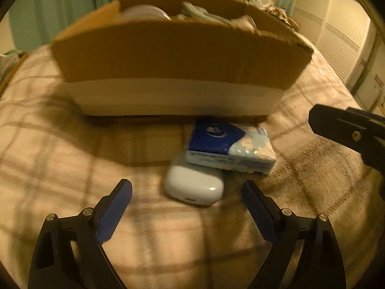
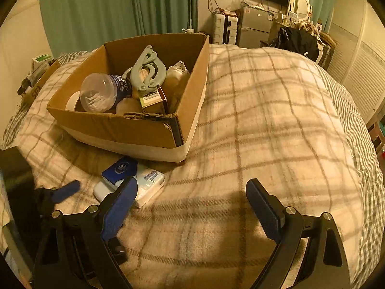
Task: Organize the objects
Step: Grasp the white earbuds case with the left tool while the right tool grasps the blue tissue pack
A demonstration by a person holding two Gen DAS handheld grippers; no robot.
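A cardboard box (image 1: 168, 55) stands on the plaid blanket; in the right wrist view (image 2: 134, 130) it holds a clear jar, a pale green clip, a small carton and other items. In front of it a blue-and-white tissue pack (image 1: 231, 149) lies partly on a white earbud case (image 1: 195, 187); both also show in the right wrist view, pack (image 2: 149, 185) and case (image 2: 102, 191). My left gripper (image 1: 187, 190) is open, its fingers on either side of the case, just short of it. My right gripper (image 2: 192, 192) is open and empty over bare blanket, right of the pack.
The plaid blanket (image 2: 276, 120) covers a bed that stretches to the right of the box. Green curtains, a small fridge (image 2: 255, 26), a mirror and a dark bag stand beyond the bed. A carton (image 2: 41, 77) sits at the bed's left edge.
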